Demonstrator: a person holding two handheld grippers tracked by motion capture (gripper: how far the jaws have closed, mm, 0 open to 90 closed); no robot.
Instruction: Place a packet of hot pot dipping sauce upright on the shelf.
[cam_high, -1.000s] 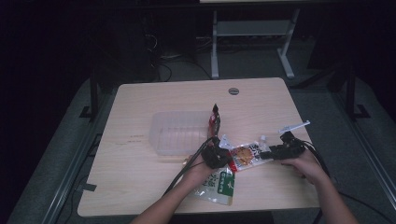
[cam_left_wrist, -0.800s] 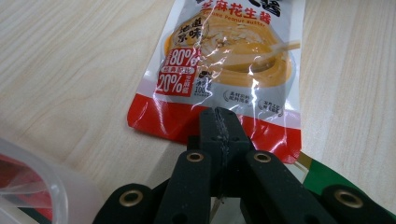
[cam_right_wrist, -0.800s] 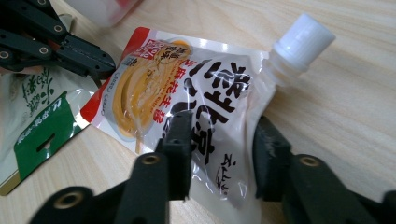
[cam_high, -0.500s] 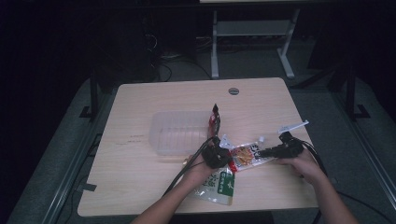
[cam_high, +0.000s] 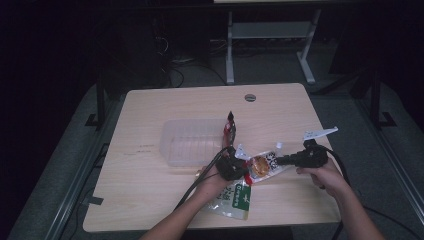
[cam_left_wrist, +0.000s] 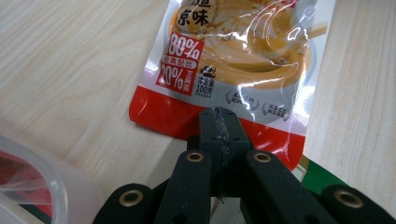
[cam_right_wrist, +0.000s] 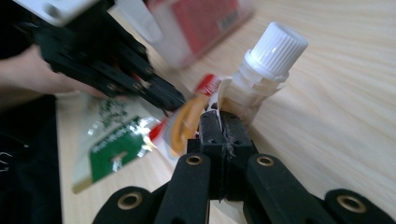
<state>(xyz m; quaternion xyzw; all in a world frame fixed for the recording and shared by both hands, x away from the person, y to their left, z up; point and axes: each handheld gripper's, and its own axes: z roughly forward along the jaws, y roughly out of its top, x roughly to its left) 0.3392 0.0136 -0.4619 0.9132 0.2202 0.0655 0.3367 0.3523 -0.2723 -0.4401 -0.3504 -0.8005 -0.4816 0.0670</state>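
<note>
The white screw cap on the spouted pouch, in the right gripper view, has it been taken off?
No, the white screw cap sits on the spout of the pouch, just beyond the closed right gripper.

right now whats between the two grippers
The orange spout pouch, clamped by left gripper and right gripper at opposite ends, in the high view.

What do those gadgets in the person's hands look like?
Both are black tools. The left gripper and right gripper each end in two flat black jaws on hinged links with brass-coloured rivets. Black cables trail from them; the right one carries a grey plate. Forearms are bare.
</note>
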